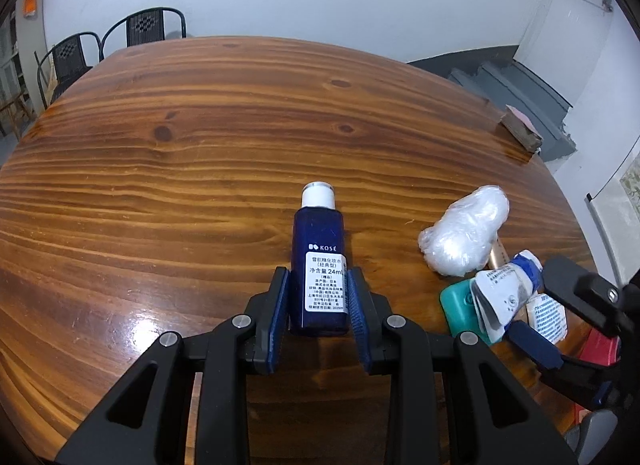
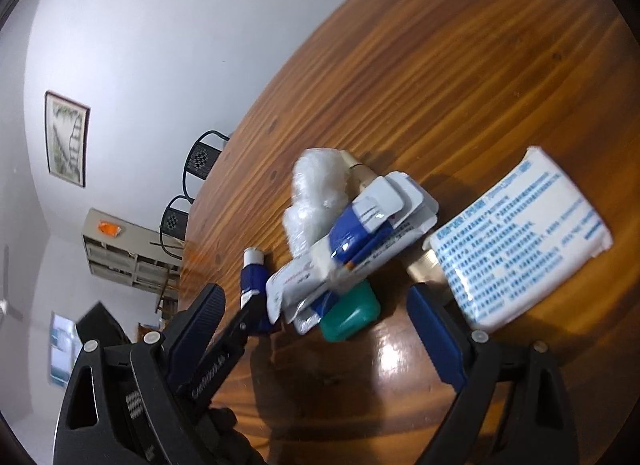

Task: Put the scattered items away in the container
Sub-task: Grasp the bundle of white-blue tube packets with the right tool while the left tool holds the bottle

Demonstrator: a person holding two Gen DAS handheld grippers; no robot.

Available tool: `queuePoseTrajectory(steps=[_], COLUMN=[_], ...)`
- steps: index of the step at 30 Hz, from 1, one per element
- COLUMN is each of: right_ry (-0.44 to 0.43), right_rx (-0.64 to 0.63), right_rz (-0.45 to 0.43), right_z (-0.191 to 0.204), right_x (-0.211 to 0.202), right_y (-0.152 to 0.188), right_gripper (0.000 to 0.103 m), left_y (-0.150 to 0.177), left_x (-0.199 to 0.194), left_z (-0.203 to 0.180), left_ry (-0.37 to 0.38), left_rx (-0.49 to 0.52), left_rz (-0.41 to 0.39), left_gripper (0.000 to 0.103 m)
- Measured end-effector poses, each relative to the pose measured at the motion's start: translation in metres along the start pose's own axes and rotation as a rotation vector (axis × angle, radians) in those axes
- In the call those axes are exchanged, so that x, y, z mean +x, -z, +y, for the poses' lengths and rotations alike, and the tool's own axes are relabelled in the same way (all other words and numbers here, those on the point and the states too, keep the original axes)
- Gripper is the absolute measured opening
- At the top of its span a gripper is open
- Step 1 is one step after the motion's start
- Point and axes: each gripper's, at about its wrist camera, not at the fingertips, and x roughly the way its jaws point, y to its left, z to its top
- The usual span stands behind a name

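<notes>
Wooden tabletop (image 1: 200,169) carries a bottle (image 1: 319,261) pinched by the left gripper (image 1: 319,305); lift it straight. Right gripper (image 2: 316,329), spread, nears the pile (image 2: 352,249) toward the right edge. No container shows.

The left gripper (image 1: 319,295) is pointing steeply downward, its blue-padded fingers (image 1: 279,305) standing close on either side of a dark blue bottle (image 1: 319,261) (contact seems to be made on both sides). The right gripper (image 2: 316,325) is tilting down less steeply, rolled to one side, with its jaws spread wide and nothing between them.
</notes>
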Motion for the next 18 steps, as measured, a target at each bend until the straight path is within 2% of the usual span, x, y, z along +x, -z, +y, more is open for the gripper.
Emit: queuePoseTrajectory(steps=[3,5,6,10,12,14,15,16,17,18], right_ry=[0.003,0.009,0.015,0.065,0.089,0.102,0.1,0.101,0.102,0.106], right_rx=[0.005,-0.006,-0.018,-0.089,-0.131,-0.163,-0.168,-0.176,-0.185,-0.194], right_rz=[-0.001,-0.001,-0.003,-0.01,-0.013,-0.009,-0.001,0.006,0.002,-0.002], right_z=[0.001,0.004,0.005,0.009,0.011,0.01,0.011,0.011,0.012,0.013], right_x=[0.005,0.01,0.011,0.017,0.022,0.024,0.024,0.025,0.024,0.023], right_y=[-0.004,-0.006,-0.006,-0.009,-0.008,-0.008,-0.008,-0.006,-0.006,-0.005], right_gripper=[0.092,0.09,0.089,0.07,0.06,0.046,0.043,0.04,0.039,0.039], left_y=[-0.002,-0.003,-0.003,-0.008,-0.01,-0.01,-0.009,-0.008,-0.007,-0.007], left_x=[0.0,0.001,0.002,0.006,0.007,0.009,0.01,0.011,0.011,0.01], left_z=[0.001,0.002,0.002,0.003,0.001,-0.003,-0.005,-0.007,-0.007,-0.007], left_ry=[0.01,0.002,-0.003,-0.026,-0.039,-0.055,-0.064,-0.074,-0.079,-0.073], left_rx=[-0.008,-0.007,-0.007,-0.001,0.015,0.043,0.062,0.081,0.087,0.083], left_rz=[-0.002,-0.008,-0.011,-0.018,-0.022,-0.032,-0.036,-0.041,-0.046,-0.047], left_gripper=[0.043,0.056,0.057,0.057,0.057,0.057,0.057,0.055,0.031,0.031])
